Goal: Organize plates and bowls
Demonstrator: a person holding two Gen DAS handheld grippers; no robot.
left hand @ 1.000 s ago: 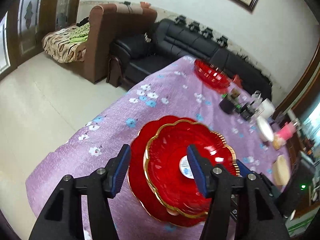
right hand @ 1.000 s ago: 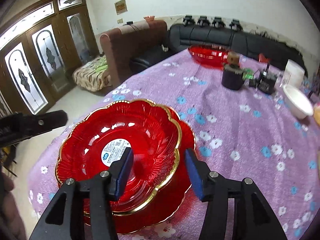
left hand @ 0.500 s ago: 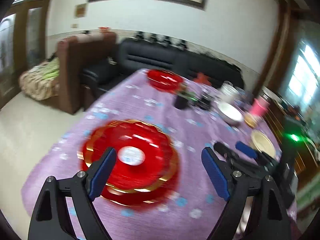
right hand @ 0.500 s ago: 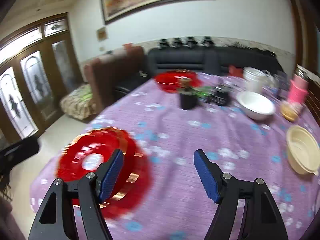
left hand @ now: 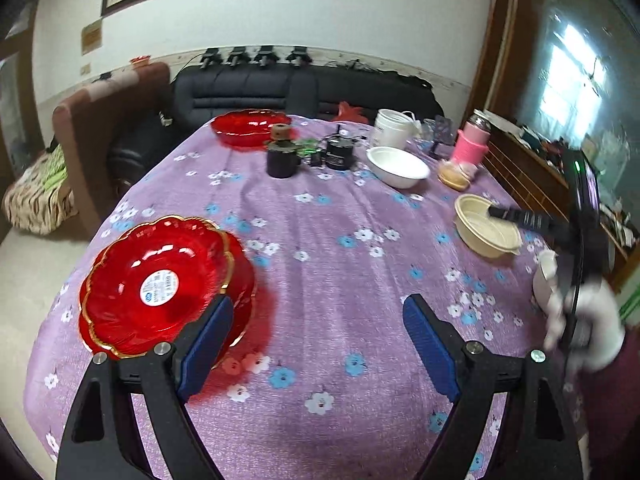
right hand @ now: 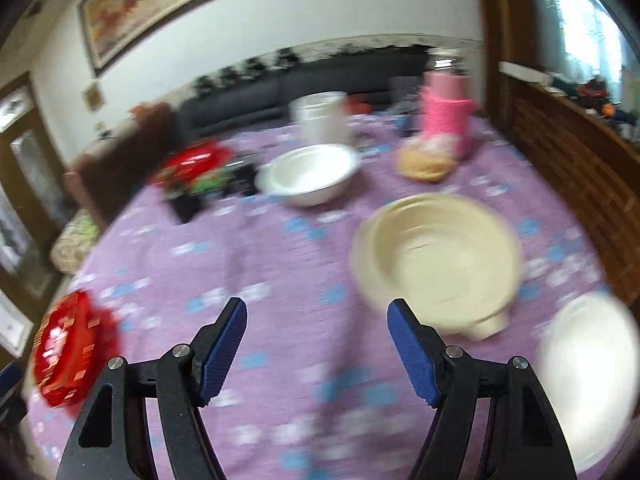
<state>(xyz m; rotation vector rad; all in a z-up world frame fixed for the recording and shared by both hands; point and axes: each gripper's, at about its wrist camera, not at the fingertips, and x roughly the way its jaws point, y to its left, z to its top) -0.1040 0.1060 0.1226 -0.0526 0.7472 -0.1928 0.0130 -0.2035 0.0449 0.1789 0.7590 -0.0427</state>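
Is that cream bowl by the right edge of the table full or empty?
Empty. The cream bowl sits upright on the purple cloth, and its bare pale inside shows, though that view is blurred.

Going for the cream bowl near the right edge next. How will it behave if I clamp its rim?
The cream bowl looks like thin plastic, so probably light and somewhat flexible at the rim. Its glossy wall may slip between the pads. It sits on a narrow foot on the soft tablecloth, so a one-sided push would likely tip or slide it.

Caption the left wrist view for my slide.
Open left gripper above the tablecloth, red plates stacked left, cream bowl right.
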